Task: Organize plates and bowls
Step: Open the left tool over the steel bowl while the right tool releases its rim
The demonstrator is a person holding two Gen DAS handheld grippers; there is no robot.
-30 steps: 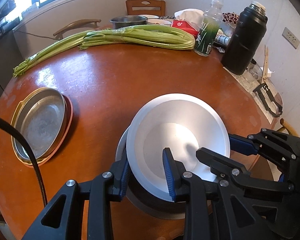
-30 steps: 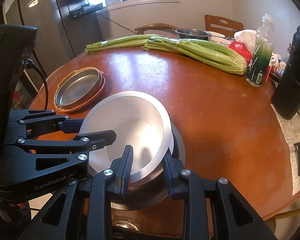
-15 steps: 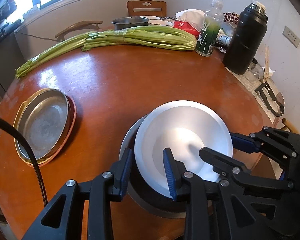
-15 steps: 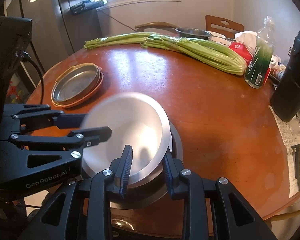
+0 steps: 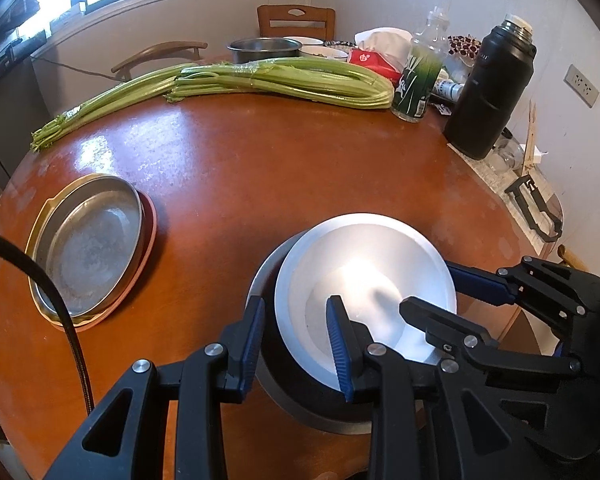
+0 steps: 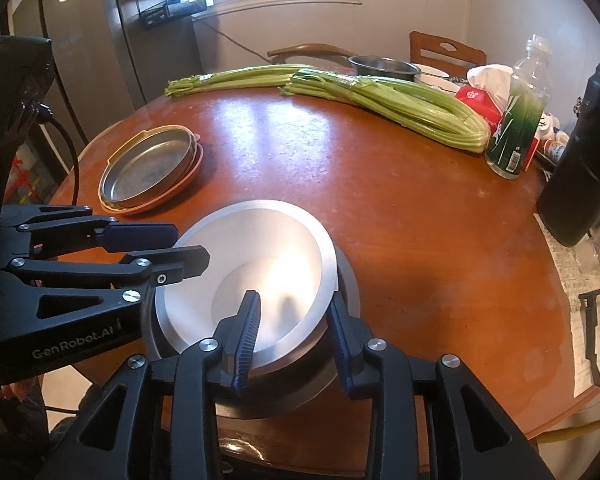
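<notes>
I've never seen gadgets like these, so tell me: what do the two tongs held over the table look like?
Both are matte black plastic frames with triangular cut-outs and silver bolt heads. Each of the left tongs and right tongs ends in two slim fingers faced with ribbed dark-blue pads. The left one's body carries pale "GenRobot.AI" lettering, and a black cable trails from it.

We see two shiny bowls stacked low in the middle, two flat plates stacked at left, two celery bunches, one green bottle, one black flask.
</notes>
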